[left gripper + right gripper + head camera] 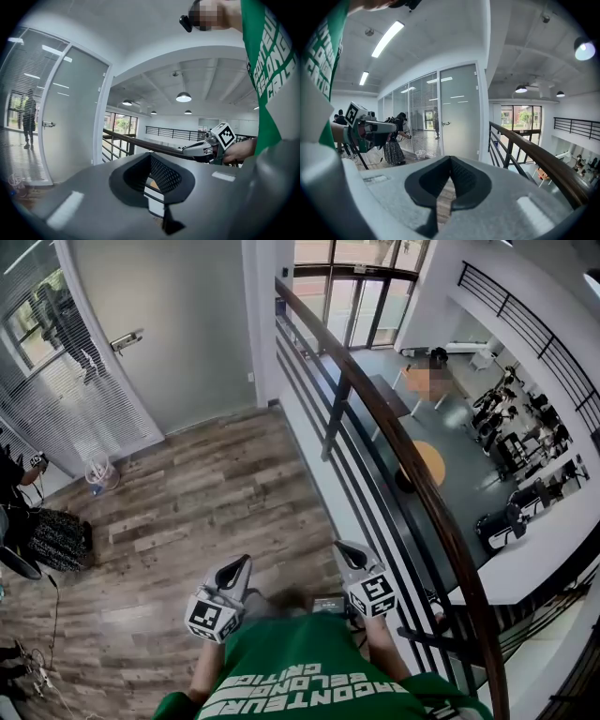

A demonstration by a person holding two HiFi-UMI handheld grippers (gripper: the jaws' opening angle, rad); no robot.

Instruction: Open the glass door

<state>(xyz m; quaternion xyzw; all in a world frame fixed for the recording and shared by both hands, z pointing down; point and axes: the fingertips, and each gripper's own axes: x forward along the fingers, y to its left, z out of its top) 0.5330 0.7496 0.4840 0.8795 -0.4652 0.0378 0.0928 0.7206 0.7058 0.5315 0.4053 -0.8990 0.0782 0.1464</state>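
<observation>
glass door (108, 381), upper left, is not yet opened; my left gripper (240, 566) and right gripper (345, 551) are pinched closed, empty, well away.

Frosted matt glass door (178, 334) ahead of matt plastic fingers (234, 573); wood-plank floor (216, 512) below them; glossy wooden handrail (431, 493), dark metal bars (333, 423).

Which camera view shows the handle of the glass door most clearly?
The head view: the door handle shows largest, whole against the pale glass door. Both gripper views show it only as a small distant lever.
</observation>
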